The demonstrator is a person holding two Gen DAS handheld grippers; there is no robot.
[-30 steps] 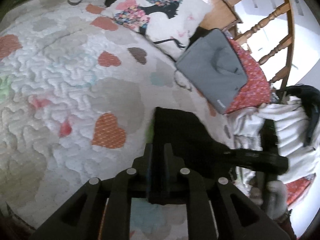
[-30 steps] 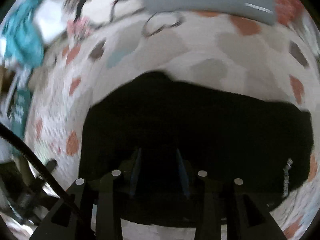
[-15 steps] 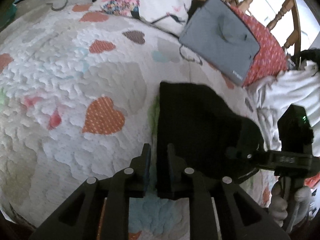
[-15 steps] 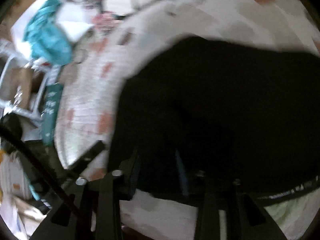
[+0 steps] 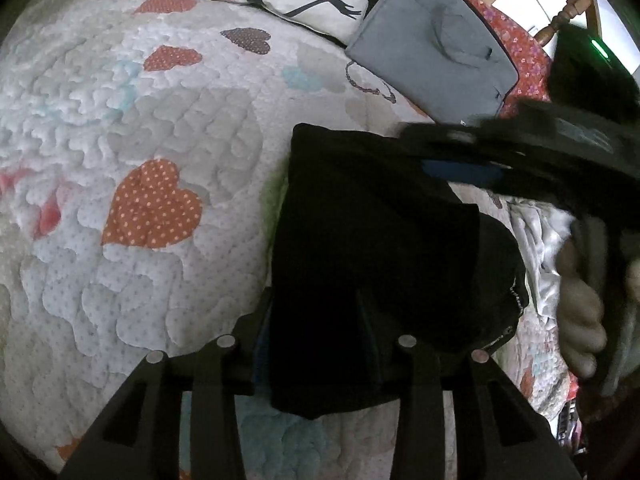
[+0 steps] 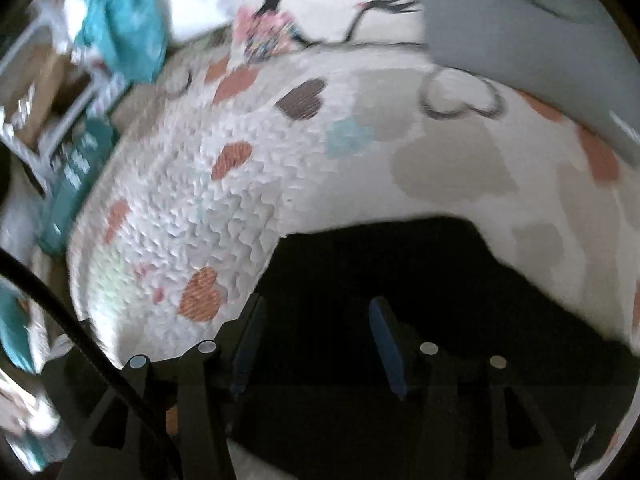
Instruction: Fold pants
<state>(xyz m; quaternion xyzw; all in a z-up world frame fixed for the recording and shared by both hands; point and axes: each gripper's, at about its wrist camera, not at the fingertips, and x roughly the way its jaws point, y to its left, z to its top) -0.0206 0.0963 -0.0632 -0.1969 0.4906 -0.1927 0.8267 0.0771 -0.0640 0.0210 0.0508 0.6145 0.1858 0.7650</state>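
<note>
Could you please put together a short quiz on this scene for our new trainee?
1. True or false: the left gripper is shut tight, clear of the black pants.
2. Which lies beyond the pants in the left wrist view? A: grey bag. B: shoe. C: book.
3. Fill in: the quilt is patterned with ___.

Key: 1 false, its fingers stand apart at the pants; 2 A; 3 hearts.

Black tool [image 6: 316,344], blue pads [image 6: 386,350], silver screws
</note>
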